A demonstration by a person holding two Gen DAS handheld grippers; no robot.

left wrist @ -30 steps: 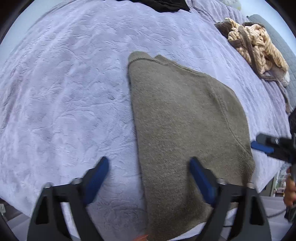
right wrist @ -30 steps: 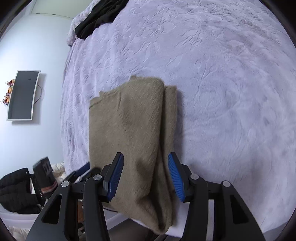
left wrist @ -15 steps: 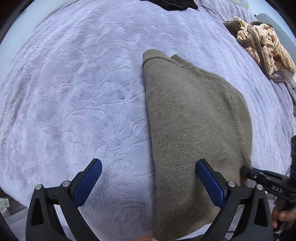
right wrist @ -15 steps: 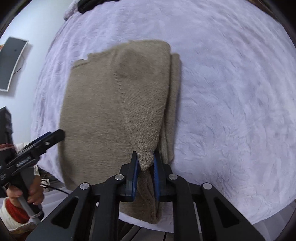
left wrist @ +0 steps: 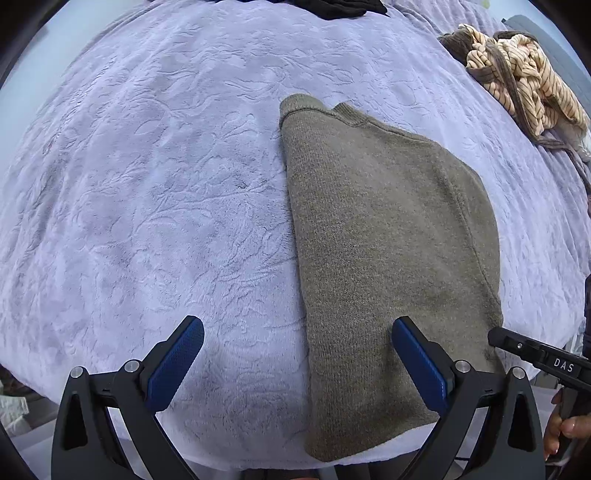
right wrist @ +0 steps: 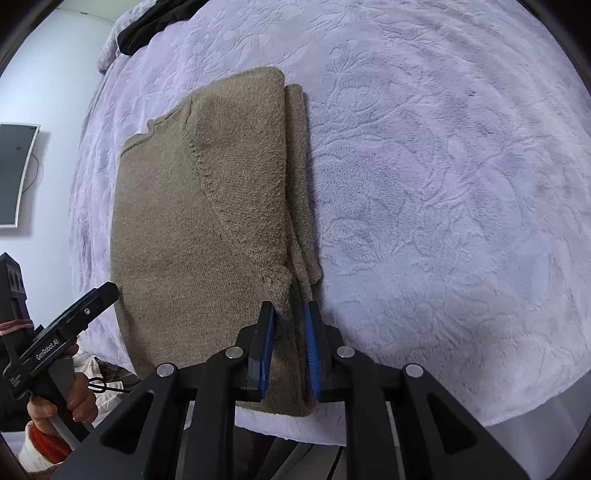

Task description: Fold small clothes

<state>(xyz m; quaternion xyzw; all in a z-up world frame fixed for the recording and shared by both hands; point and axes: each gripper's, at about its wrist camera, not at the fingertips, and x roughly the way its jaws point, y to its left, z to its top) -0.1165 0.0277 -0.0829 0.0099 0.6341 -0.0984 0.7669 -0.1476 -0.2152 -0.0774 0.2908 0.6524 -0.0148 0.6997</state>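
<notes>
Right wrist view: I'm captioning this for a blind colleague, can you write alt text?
The right gripper is closed on the near right edge of a folded olive-brown sweater lying on a lavender bedspread. The left gripper, hand-held, hovers at the sweater's left edge; dark clothing lies far off.

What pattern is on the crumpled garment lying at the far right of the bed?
Cream with thin dark stripes, on the crumpled garment; seen best in the left wrist view.

fuzzy matt knit sweater (right wrist: 207,229) on plush embossed bedspread (right wrist: 443,184); gripper (right wrist: 289,347) pads (right wrist: 264,350) of textured blue rubber
</notes>
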